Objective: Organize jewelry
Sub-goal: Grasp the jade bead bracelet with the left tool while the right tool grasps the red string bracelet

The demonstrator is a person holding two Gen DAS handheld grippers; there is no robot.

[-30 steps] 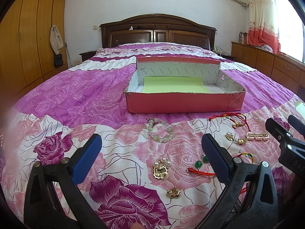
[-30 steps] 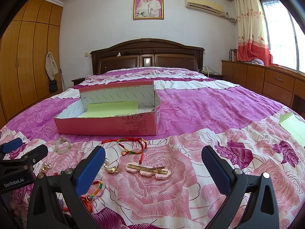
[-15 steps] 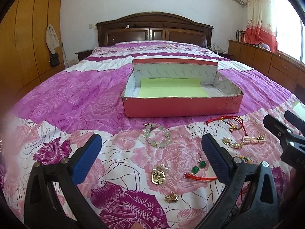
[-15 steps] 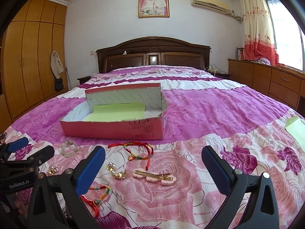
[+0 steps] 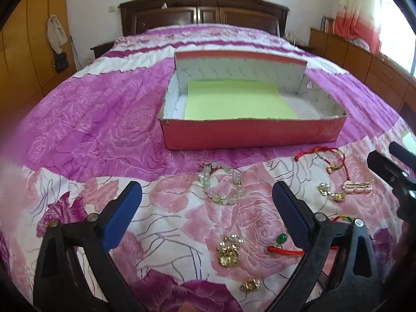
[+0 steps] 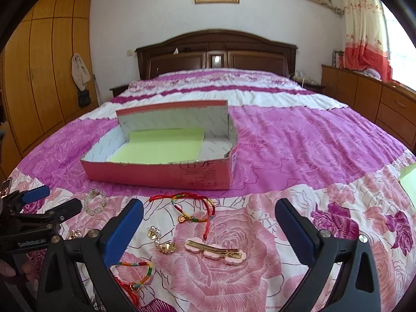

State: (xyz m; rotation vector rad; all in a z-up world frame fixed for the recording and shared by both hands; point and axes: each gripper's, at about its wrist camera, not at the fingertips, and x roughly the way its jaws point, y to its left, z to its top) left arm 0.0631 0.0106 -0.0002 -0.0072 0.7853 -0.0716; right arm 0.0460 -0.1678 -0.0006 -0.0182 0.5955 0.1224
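**Jewelry spread on the bed, both hand-held grippers open above it**

The left hand-held gripper fills the bottom of its frame with its blue pads wide apart, holding nothing. Between and just beyond its fingers, a pale green bead bracelet lies at frame center on the floral bedspread. Lower in the frame sit a gold pendant with pearls, a small gold charm and a green stone on a red cord; the cord runs behind the right-side finger.

The right hand-held gripper is likewise spread apart and empty. In the middle of its frame lie a red and multicolor cord bracelet, gold pearl earrings and a pink flower hair clip. A second multicolor bracelet lies at lower left, partly behind the left-side finger.

A pink open box lined with a green sheet rests on the bed beyond the jewelry, at center left of this frame; no jewelry shows inside it.
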